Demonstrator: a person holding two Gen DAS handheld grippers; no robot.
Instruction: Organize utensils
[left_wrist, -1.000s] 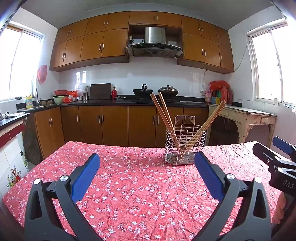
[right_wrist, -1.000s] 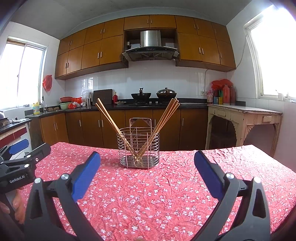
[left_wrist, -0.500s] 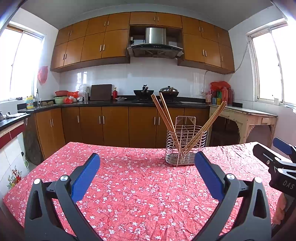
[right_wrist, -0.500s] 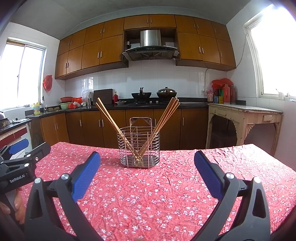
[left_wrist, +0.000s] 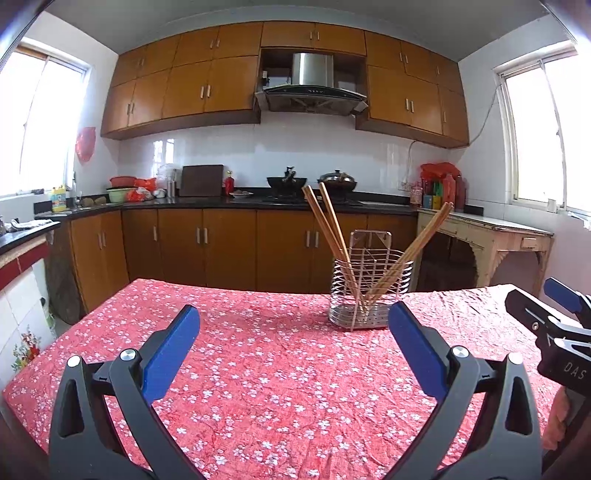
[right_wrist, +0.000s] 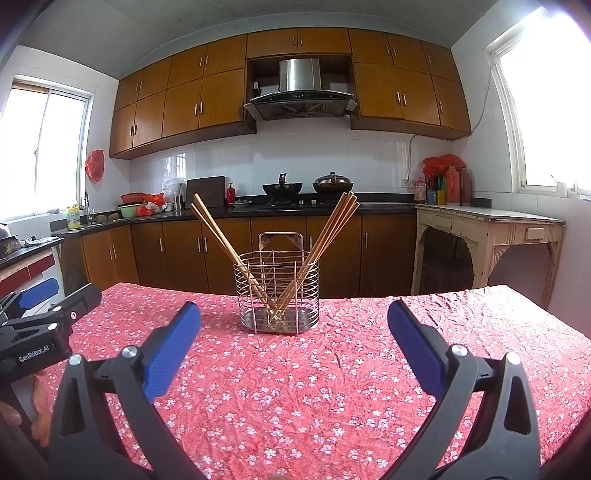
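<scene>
Both my claws, left gripper (left_wrist: 293, 345) and right gripper (right_wrist: 293, 341), hang spread wide with nothing between their blue pads. Ahead, the wire utensil holder (right_wrist: 276, 295) stands upright on the red floral tablecloth (right_wrist: 332, 387), chopsticks (right_wrist: 325, 236) leaning out both sides, kitchen counter (right_wrist: 258, 212) behind.
</scene>
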